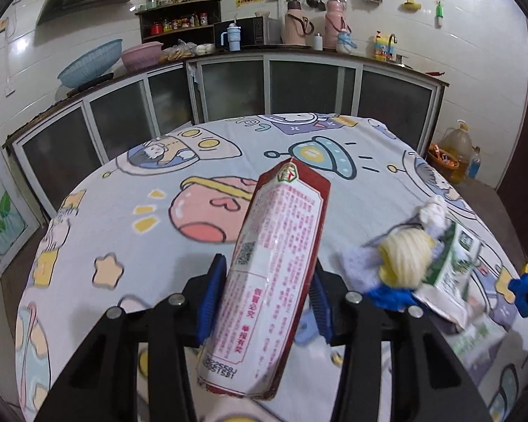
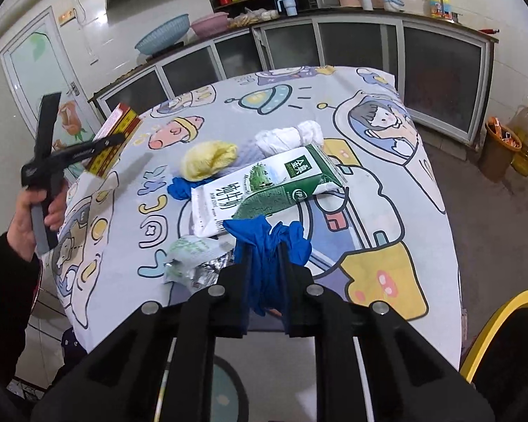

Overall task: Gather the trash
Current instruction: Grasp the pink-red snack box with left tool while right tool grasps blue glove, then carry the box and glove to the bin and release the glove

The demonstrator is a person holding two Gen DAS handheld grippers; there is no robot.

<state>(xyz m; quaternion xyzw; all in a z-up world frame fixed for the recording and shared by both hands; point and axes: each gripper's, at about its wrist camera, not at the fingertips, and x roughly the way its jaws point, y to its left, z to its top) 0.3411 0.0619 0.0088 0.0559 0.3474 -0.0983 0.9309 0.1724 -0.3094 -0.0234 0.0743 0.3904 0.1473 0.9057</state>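
Both tongs loaded, and the yellow-rimmed bin (image 2: 489, 320) sits at the near right of the milk carton (image 2: 264, 190).

Left tongs (image 1: 264, 288) clamp a red-and-white box (image 1: 274, 267), half closed, its long axis running away from the camera, lifted off the worktop (image 1: 123, 211). Right tongs (image 2: 264, 281), nearly closed, pinch a blue glove (image 2: 267, 249) just in front of the carton; that hand is nearer the bin. Only the right view shows the bin's opening, the person's hand (image 2: 28, 218) and the crumpled foil wrapper (image 2: 193, 263); the left shows the box's printed face.
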